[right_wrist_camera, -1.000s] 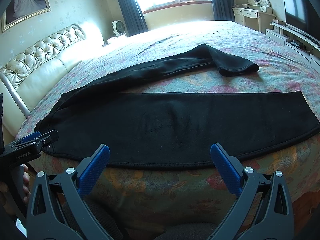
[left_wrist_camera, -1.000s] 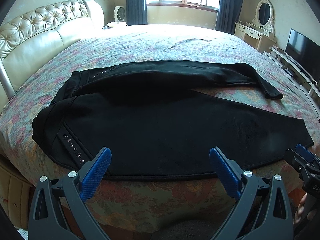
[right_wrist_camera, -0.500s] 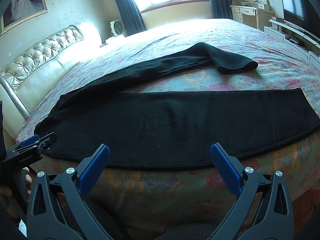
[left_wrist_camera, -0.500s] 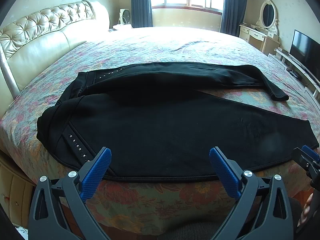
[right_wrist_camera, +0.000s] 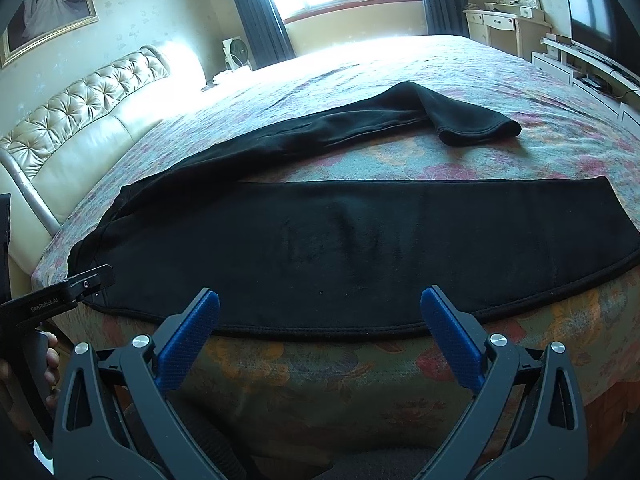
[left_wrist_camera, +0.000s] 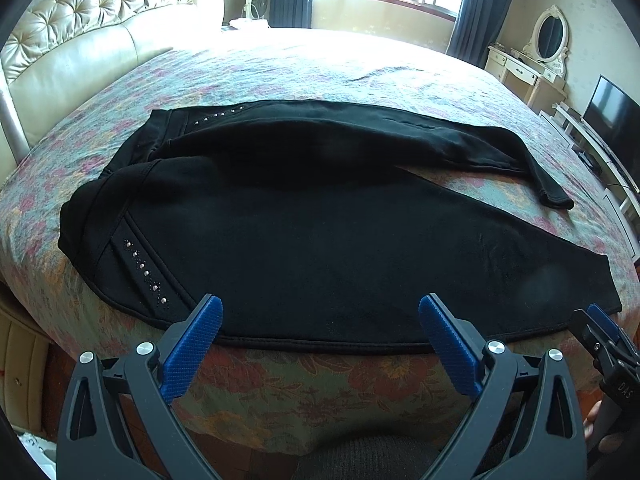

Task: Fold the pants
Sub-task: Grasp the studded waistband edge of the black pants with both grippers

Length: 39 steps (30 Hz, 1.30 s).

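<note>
Black pants (left_wrist_camera: pixel 320 240) lie spread on the bed (left_wrist_camera: pixel 280 68), legs apart, near hem along the bed's edge. The left gripper (left_wrist_camera: pixel 320 344) and right gripper (right_wrist_camera: pixel 320 340) hover level just short of that edge, jaws wide, holding nothing.

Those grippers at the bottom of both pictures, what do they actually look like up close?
Each is a black plastic clamp. The left gripper and right gripper have two angled arms with triangular cut-outs, silver round bolts at the joints, and blue fingers with a fine ribbed texture. The left one, seen from the right wrist, bears white lettering reading GenRobot.AI. No cables show. A bare hand grips its handle.
</note>
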{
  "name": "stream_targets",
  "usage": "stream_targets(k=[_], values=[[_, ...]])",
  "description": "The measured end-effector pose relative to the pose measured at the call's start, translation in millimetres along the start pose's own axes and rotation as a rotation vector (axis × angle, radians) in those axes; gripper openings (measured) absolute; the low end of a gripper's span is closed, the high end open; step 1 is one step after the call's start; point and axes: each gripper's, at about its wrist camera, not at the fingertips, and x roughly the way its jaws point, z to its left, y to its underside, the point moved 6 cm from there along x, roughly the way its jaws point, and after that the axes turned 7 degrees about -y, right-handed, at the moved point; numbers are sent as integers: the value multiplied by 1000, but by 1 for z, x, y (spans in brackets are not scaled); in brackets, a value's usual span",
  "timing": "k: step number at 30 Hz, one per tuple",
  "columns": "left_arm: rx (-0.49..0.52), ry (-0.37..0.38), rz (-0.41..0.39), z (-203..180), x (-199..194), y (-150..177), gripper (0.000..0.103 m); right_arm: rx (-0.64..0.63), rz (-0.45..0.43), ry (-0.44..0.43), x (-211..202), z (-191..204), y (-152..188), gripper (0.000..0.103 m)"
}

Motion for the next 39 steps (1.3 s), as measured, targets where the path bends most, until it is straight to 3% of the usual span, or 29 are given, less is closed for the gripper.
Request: stream_targets(k=[4, 9, 12, 14, 17, 20, 23, 27, 30, 35, 38, 39], values=[[-92, 107, 109, 12, 13, 2, 98, -5, 16, -9, 7, 1, -1, 101], [-220, 249, 26, 56, -3, -35, 98, 7, 42, -43, 16, 5, -6, 101], [-292, 420, 49, 94, -3, -60, 98, 19, 34, -73, 18, 10, -15, 101], [-352, 483, 54, 126, 4, -79, 98, 25, 32, -93, 21, 15, -22, 101], [-414, 412, 89, 179, 29, -112, 98, 36, 39, -128, 29, 24, -30, 101], [-454, 378, 68, 222, 56, -145, 98, 41, 61, -165, 43, 36, -36, 101], [-498, 306, 115, 255, 97, -170, 98, 46, 96, -203, 60, 47, -38, 101], [-537, 279, 197, 276, 155, -189, 98, 50, 146, -237, 84, 58, -39, 101], [-540, 307, 217, 283, 185, -200, 98, 49, 174, -257, 98, 60, -40, 101], [-514, 445, 245, 268, 208, -216, 98, 87, 214, -295, 116, 58, -45, 101], [-500, 459, 205, 268, 212, -224, 97, 107, 246, -331, 127, 57, -48, 101], [-493, 473, 188, 266, 212, -227, 86, 109, 255, -337, 131, 56, -50, 101]])
